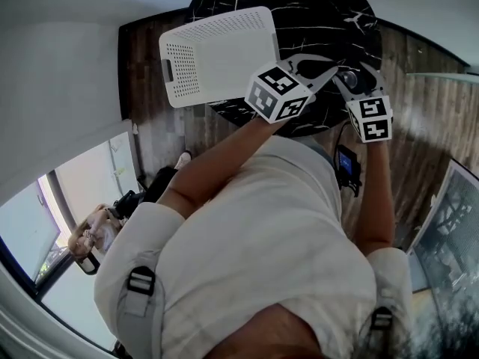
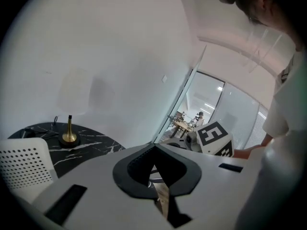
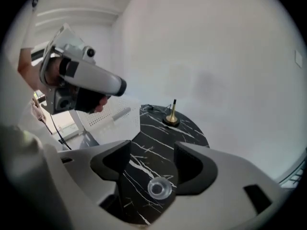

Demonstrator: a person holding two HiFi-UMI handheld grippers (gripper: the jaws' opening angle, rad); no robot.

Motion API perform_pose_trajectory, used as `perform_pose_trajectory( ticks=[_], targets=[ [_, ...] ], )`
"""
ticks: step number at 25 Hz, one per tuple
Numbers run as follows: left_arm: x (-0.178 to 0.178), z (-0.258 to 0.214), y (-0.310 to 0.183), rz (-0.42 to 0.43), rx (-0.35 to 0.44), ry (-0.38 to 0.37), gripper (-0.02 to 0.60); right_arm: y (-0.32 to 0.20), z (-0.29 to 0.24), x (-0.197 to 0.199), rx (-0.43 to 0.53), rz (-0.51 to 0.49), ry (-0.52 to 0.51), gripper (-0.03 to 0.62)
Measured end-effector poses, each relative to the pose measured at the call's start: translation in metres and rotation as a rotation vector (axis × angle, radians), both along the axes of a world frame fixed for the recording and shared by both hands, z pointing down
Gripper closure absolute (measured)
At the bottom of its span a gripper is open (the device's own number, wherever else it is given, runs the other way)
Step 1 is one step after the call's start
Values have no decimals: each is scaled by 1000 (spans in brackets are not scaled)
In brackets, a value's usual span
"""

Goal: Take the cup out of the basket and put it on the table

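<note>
Where the right gripper view looks down between its own jaws, the cup (image 3: 159, 188), small, clear and upright with its mouth up, stands on the black marble table (image 3: 158, 133), out of the basket (image 3: 103, 116). The right gripper (image 3: 152, 164) has its jaws spread wide. The cup shows in the gap between them, low toward the gripper body, with marble visible on both sides of it and neither pad touching it.

The left gripper (image 2: 154, 150) has its jaws drawn together at the tips with nothing between them. Only a thin sliver of wood floor shows behind.

Edges and room: beyond the cup, bare marble runs to a brass stand (image 3: 171, 119) near the far rim. The white perforated basket lies to the left, well apart from the cup. In the head view the basket (image 1: 217, 54) overhangs the table's left rim. Both grippers, left (image 1: 329, 72) and right (image 1: 348, 77), are over the near right part of the table (image 1: 322, 13).

Hidden or unclear: the right gripper's body cuts off the near table edge below the cup. In the head view the cup cannot be made out among the jaws. The basket's inside is not shown in any view.

Print: the cubes carry black-and-white square patterns only.
</note>
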State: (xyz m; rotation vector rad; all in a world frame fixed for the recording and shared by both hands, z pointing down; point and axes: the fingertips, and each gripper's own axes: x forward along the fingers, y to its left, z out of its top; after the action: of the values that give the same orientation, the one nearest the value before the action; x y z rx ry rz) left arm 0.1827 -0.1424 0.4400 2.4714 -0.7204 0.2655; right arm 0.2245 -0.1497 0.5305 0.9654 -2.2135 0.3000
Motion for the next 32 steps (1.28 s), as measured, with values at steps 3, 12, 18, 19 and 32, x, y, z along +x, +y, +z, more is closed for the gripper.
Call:
perform_pose_trajectory(
  ticks=[3, 12, 18, 19, 32],
  targets=[
    [-26, -22, 8, -46, 53, 20, 575, 3, -37, -22, 58, -19, -73, 312],
    [-112, -77, 32, -206, 215, 117, 575, 16, -135, -103, 247, -78, -347, 545],
    [-157, -106, 46, -295, 349, 101, 575, 38, -174, -159, 301, -205, -446, 571],
    [-163, -111, 49, -307, 367, 97, 575, 42, -180, -166, 306, -221, -456, 574],
    [-195, -131, 68, -352, 476, 42, 575, 66, -214, -202, 336, -279, -508, 585]
  ],
)
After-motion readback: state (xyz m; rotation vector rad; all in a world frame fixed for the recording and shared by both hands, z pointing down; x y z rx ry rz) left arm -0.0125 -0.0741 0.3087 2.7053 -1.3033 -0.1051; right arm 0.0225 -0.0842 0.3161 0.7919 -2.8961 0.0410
